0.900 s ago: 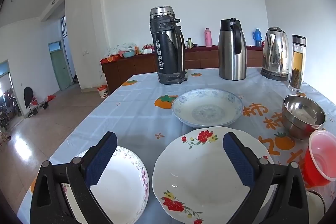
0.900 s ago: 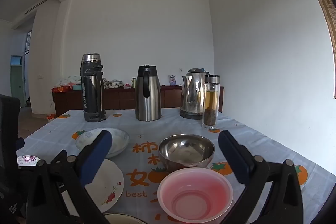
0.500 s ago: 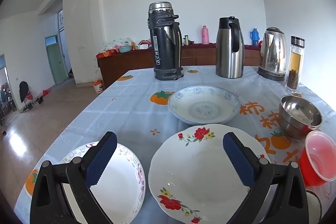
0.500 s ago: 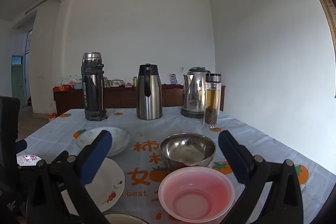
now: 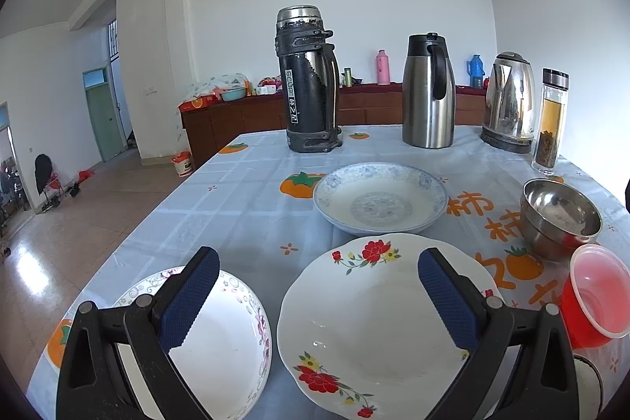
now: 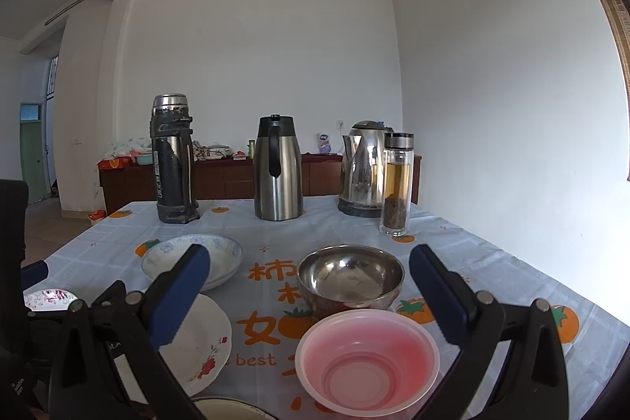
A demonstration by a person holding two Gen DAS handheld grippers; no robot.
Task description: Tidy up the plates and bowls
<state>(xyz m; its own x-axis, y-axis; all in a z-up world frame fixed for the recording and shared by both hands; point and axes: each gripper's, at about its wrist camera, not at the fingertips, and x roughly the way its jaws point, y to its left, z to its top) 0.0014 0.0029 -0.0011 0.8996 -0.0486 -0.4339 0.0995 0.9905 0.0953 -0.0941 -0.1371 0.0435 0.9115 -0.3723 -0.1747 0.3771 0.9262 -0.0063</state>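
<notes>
My left gripper [image 5: 317,292] is open above the near table edge, empty. A white plate with red flowers [image 5: 374,321] lies between its fingers' lines, a pink-rimmed plate [image 5: 220,341] under its left finger. Farther back sits a blue-patterned plate [image 5: 380,197]. At the right stand a steel bowl [image 5: 559,217] and a red plastic bowl [image 5: 596,296]. My right gripper [image 6: 305,296] is open and empty over the red plastic bowl [image 6: 368,365], with the steel bowl [image 6: 350,276] just behind. The flower plate [image 6: 201,341] and blue plate [image 6: 212,254] lie to its left.
At the table's far side stand a black thermos [image 5: 309,81], a steel carafe [image 5: 429,91], an electric kettle [image 5: 510,101] and a glass tea bottle [image 5: 551,121]. A white rim [image 6: 232,408] shows at the near edge. The table [image 5: 236,199] drops off at the left.
The left wrist view has shifted slightly, with the table objects sliding left and a bit down in frame. Both grippers stay open and empty. The right view is nearly unchanged.
</notes>
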